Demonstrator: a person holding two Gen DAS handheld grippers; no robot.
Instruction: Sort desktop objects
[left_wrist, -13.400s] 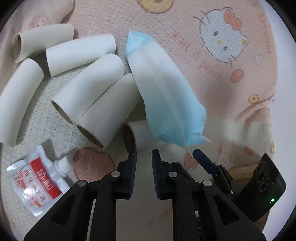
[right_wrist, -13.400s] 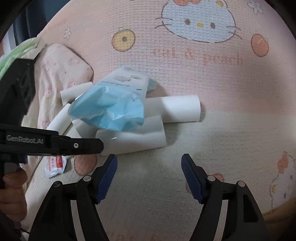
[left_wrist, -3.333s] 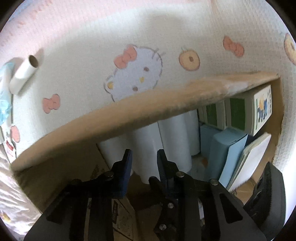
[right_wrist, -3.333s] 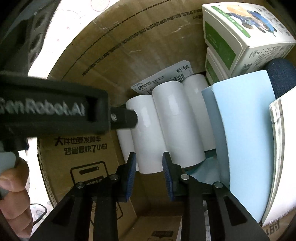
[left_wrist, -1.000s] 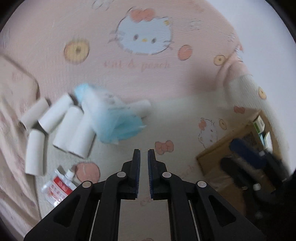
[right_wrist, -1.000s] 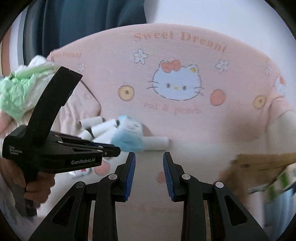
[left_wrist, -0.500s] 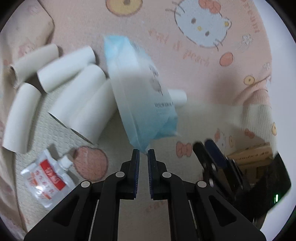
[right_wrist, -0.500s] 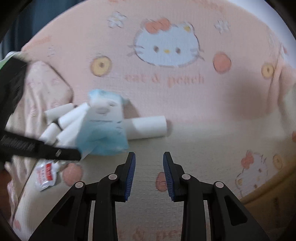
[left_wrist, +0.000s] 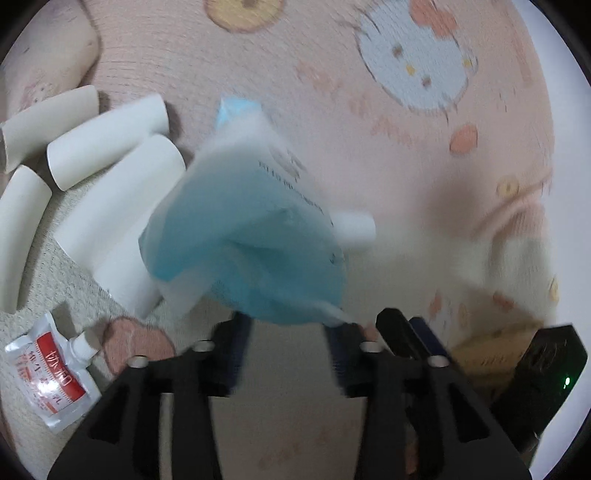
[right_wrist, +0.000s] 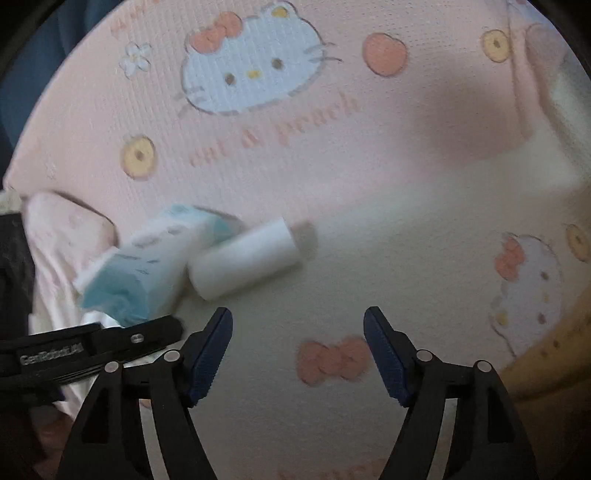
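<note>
Nearest, both the left tongs (left_wrist: 286, 332) and the right tongs (right_wrist: 297, 343) are held wide apart and empty above the blanket (right_wrist: 369, 177), with the blue tissue pack (left_wrist: 243, 236) lying just beyond, propped on the white paper tubes (left_wrist: 110, 206).

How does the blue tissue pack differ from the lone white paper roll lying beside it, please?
The blue tissue pack is a soft, crumpled, pale blue wrapper with print on it, while the white paper roll is a plain, smooth white cylinder. The pack leans up on the heap of rolls; the roll lies flat on the Hello Kitty blanket. Both lie ahead of the open left gripper and right gripper, ungripped.
</note>
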